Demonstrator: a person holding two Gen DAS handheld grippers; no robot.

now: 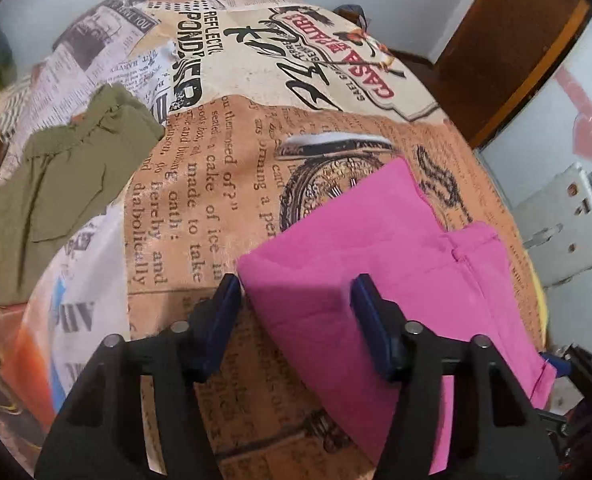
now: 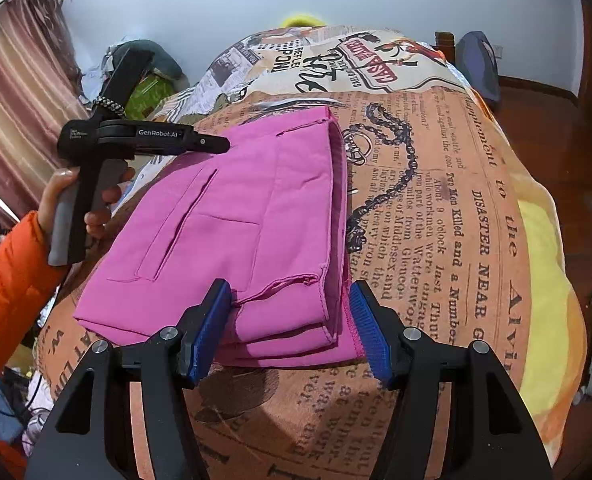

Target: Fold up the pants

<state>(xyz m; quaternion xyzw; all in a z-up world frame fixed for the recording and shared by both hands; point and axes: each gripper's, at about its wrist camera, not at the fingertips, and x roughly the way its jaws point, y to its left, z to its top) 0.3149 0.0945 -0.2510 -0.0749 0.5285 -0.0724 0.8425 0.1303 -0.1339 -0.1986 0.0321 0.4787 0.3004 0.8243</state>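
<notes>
The pink pants (image 2: pixel 236 232) lie folded into a compact stack on the newspaper-print cloth, and they also show in the left wrist view (image 1: pixel 376 264). My right gripper (image 2: pixel 290 312) is open, its blue pads either side of the stack's near corner, holding nothing. My left gripper (image 1: pixel 296 316) is open over the stack's near left corner, also empty. It also shows in the right wrist view (image 2: pixel 212 144), held by a hand in an orange sleeve at the stack's far left edge.
Olive green pants (image 1: pixel 56 184) lie folded at the left of the table. The newspaper-print tablecloth (image 2: pixel 436 220) covers a round table with a yellow edge (image 2: pixel 544 280). A dark bag (image 2: pixel 480 64) sits at the far right. Clutter and a curtain stand at the left.
</notes>
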